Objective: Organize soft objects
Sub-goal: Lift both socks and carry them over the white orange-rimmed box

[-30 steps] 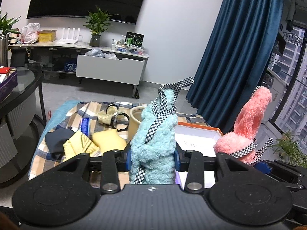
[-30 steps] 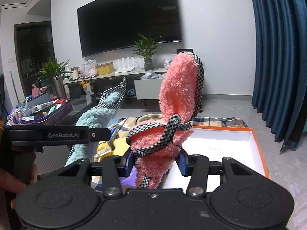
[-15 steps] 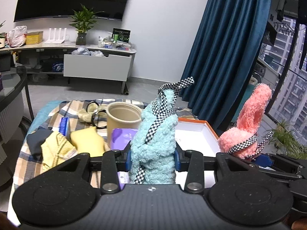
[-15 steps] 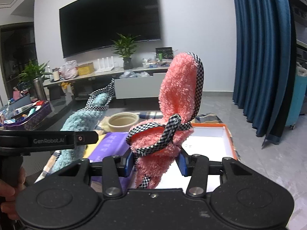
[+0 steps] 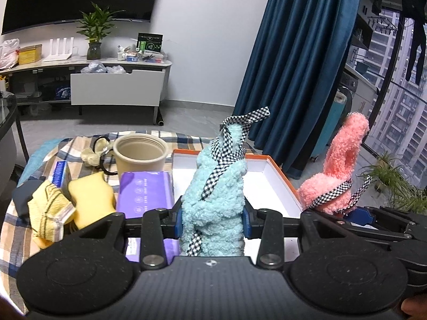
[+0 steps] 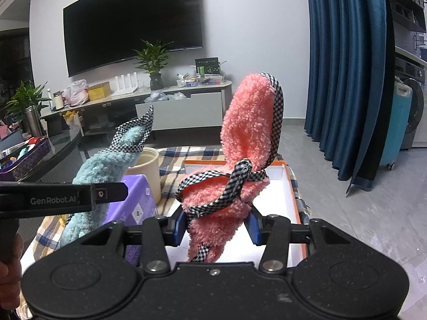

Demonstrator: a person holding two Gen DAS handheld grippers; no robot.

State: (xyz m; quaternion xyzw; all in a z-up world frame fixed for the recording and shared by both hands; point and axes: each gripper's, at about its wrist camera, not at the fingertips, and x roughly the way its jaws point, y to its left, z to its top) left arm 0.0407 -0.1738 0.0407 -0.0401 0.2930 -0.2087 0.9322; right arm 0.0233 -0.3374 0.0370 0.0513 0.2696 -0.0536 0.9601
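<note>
Since the earlier frames both our hands have carried their loads forward, so the open white box with the orange rim (image 5: 269,170) now fills the middle of each view and the purple tissue pack (image 5: 145,193) has come into sight at lower left. Our left gripper (image 5: 212,220) is clenched on the fluffy light-blue plush slipper with black-and-white gingham ribbon (image 5: 216,197), held upright at centre frame. Our right gripper (image 6: 215,229) pinches the matching pink plush slipper (image 6: 248,133); its right pad seems to stand slightly clear, though the pile hides the contact. We hold them side by side above the box, probably to lay the pair in together. The checked cloth (image 5: 16,229) also carries a beige cup (image 5: 140,157), a yellow sponge (image 5: 89,200) and folded yellow fabric (image 5: 46,208). Behind stand a television cabinet (image 5: 114,82) and blue curtains (image 5: 301,66).
</note>
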